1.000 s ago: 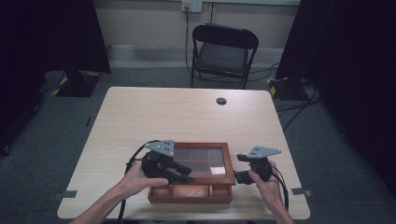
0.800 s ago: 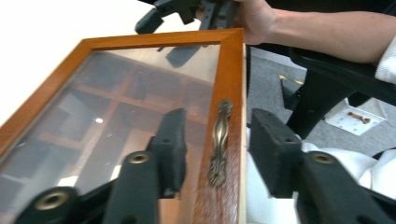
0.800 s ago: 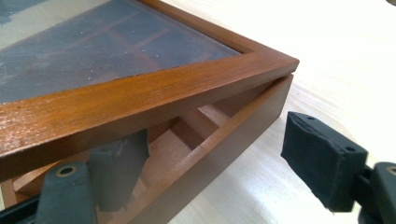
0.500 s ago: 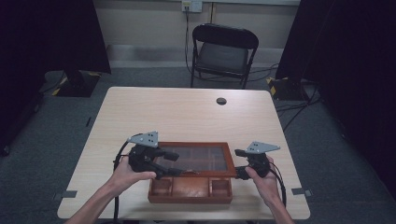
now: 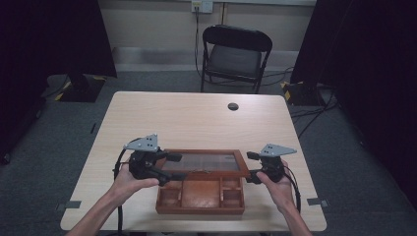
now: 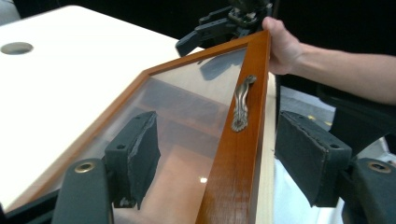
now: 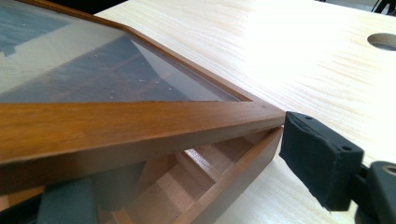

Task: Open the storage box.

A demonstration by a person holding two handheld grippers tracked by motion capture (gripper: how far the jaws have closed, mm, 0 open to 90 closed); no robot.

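The glass lid (image 5: 204, 162) of the wooden box (image 5: 200, 194) on the desk (image 5: 196, 123) has been raised since 1 second ago, the left tongs (image 5: 169, 167) having just been opened around its front rail, the right tongs (image 5: 252, 167) kept clamped on its corner.

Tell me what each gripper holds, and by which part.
The right gripper seems to clamp the glass lid at its front rail's right end. The left gripper jaws, just opened, straddle that rail without pressing.
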